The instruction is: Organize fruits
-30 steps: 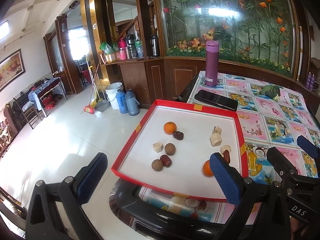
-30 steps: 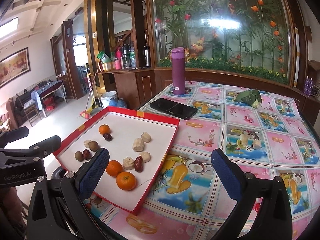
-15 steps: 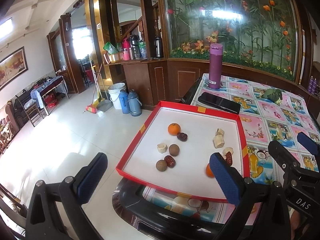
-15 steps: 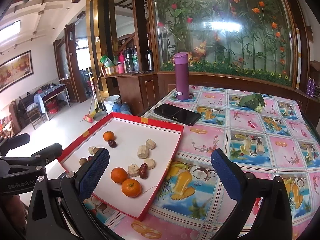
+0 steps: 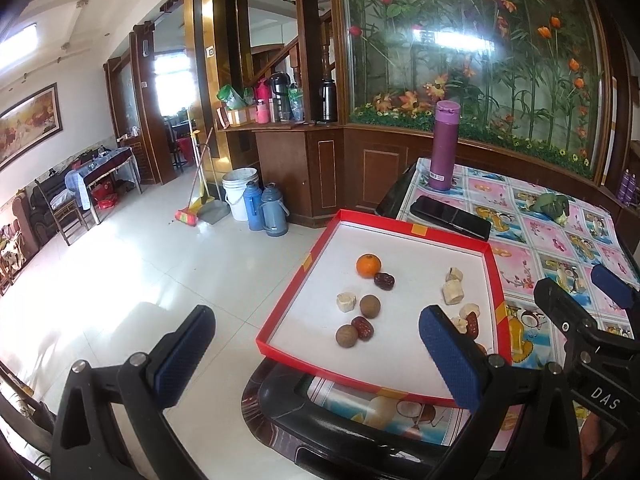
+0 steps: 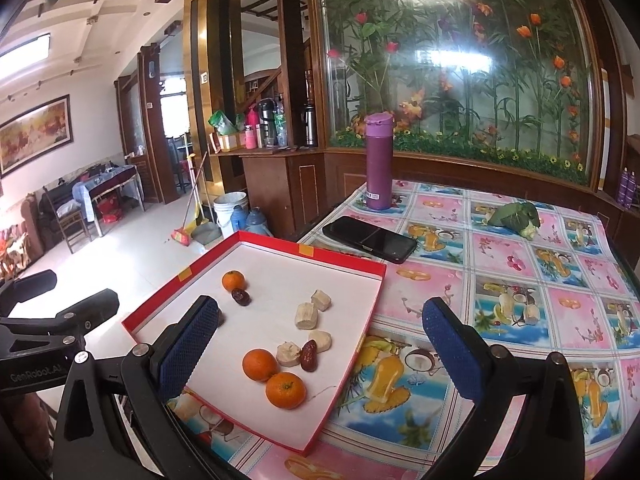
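Small round oranges (image 6: 285,390), dark red dates (image 6: 309,355) and pale banana chunks (image 6: 305,315) are lying loose in a shallow red-rimmed white cardboard tray (image 6: 352,330) at the centre left of the right wrist frame, while the right gripper (image 6: 320,354) and left gripper (image 5: 316,354) are hovering over its near edge, fingers spread wide and holding nothing.

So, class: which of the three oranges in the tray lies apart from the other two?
The far orange, beside a dark date; the other two touch each other near the tray's front edge.
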The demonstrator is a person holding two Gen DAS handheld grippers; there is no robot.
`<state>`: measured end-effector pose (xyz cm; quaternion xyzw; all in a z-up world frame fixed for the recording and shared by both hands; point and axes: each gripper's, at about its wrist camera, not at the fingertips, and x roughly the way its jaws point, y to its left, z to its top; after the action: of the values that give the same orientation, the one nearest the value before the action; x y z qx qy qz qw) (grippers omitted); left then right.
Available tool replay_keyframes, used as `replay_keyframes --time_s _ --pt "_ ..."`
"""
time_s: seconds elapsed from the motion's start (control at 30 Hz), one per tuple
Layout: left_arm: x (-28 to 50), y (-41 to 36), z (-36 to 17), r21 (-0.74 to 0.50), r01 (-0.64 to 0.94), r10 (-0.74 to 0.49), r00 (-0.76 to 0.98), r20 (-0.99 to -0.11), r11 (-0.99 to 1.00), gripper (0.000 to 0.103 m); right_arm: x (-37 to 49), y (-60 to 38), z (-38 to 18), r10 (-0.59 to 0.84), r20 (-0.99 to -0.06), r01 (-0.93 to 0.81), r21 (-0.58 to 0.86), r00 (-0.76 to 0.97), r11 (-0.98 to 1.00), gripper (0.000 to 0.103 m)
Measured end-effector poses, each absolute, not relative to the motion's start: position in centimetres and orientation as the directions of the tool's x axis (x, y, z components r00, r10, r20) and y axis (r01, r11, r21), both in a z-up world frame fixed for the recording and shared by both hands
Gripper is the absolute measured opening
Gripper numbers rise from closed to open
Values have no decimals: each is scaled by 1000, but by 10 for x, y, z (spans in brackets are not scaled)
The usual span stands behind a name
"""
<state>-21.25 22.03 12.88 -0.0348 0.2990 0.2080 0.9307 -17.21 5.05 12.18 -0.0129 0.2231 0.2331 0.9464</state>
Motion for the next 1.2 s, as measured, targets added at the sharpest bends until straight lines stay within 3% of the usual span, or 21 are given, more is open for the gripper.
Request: replay_keyframes --time_s 1.2 --pt "-213 259 126 28 -399 347 757 -554 916 103 -167 101 119 455 -456 -491 46 765 870 102"
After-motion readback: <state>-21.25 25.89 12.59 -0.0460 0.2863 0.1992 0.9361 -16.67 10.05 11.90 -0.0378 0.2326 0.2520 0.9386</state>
